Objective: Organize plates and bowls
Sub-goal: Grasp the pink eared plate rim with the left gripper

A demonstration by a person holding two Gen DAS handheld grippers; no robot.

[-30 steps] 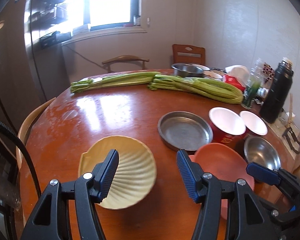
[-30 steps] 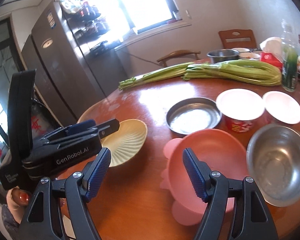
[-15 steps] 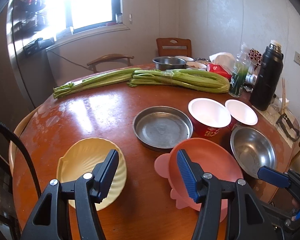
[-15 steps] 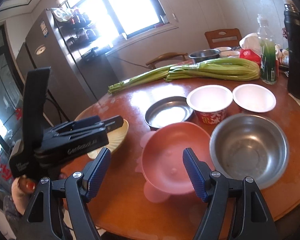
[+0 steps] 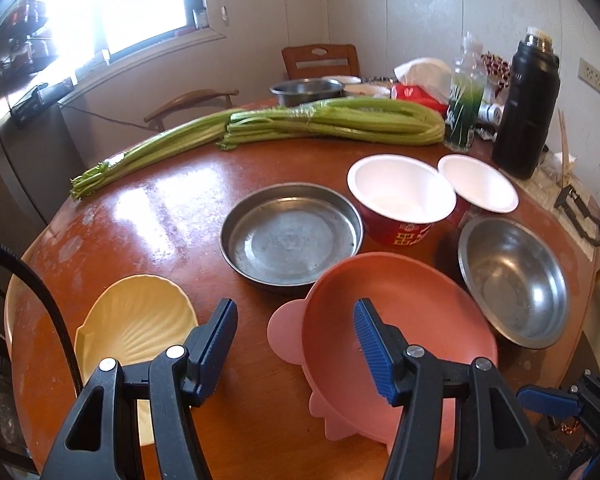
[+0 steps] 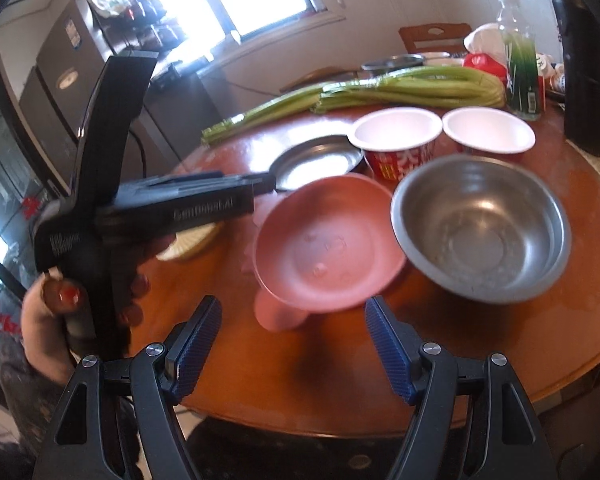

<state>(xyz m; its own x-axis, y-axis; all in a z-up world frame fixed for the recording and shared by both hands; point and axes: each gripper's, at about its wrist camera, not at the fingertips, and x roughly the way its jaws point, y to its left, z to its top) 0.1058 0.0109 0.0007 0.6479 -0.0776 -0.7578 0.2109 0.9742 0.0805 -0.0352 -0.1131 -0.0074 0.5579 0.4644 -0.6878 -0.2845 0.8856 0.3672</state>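
Approach step: left tool (image 5: 296, 346) and right tool (image 6: 293, 340) both spread, empty, above the pink plate (image 5: 404, 320) on the table (image 5: 148, 216) (near edge); next, judged, gripping its rim.

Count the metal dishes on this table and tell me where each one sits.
3. A flat metal pan mid-table, a metal bowl right of the pink bowl, and a metal pot at the far edge behind the celery. More could be hidden there.

Both grippers lower, nearer the pink bowl (image 5: 400, 320).
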